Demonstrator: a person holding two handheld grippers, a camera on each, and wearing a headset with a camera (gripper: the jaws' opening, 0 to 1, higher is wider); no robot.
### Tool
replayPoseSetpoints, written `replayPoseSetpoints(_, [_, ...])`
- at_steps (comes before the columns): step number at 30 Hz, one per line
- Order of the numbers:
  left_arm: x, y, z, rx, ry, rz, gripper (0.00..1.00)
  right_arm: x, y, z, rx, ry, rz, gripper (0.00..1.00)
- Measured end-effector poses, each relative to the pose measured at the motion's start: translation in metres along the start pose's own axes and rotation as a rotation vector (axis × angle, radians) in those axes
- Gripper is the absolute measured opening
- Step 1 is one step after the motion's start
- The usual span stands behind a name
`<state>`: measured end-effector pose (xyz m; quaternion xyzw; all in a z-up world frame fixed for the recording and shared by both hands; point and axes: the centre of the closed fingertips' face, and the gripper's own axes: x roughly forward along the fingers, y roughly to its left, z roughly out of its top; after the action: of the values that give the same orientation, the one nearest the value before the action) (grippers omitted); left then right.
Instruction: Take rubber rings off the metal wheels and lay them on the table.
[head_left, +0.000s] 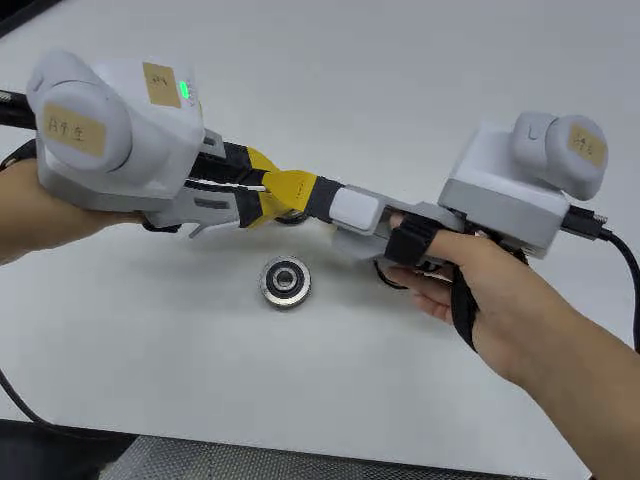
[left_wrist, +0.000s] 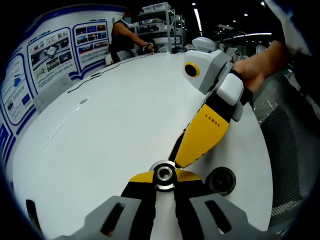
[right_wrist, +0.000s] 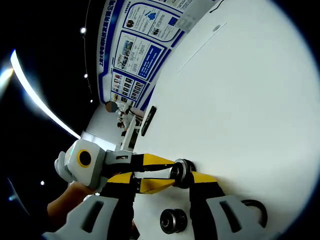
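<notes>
Left tool (left_wrist: 165, 178) clenched on a small metal wheel (left_wrist: 164, 173) over the white table (left_wrist: 100, 140). Right tool (right_wrist: 167, 182) has jaws apart, one tip against the wheel's rim. Peeling looks underway: that tip must next hook the rubber ring off. A second wheel (head_left: 286, 281), shiny hub inside its dark ring (head_left: 266, 282), lies on the table.

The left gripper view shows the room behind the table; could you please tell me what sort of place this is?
Probably a lab or demonstration hall: blue-and-white printed poster boards line the wall, a metal shelving rack with bins stands beyond the large white table, under long ceiling strip lights.
</notes>
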<state>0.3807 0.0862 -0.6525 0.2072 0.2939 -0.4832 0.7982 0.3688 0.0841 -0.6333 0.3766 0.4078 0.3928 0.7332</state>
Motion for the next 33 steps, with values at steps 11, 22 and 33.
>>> replayPoseSetpoints(11, [0.000, 0.000, 0.001, 0.000, -0.005, 0.001, 0.13, 0.000, -0.017, 0.002, 0.027, 0.007, -0.037, 0.28])
replayPoseSetpoints(22, [0.000, 0.000, 0.001, 0.001, -0.007, -0.001, 0.13, 0.002, -0.037, 0.004, 0.084, 0.027, -0.099, 0.06])
replayPoseSetpoints(33, [0.001, 0.000, 0.001, -0.001, -0.013, -0.003, 0.13, 0.002, -0.039, 0.005, 0.100, 0.045, -0.091, 0.03])
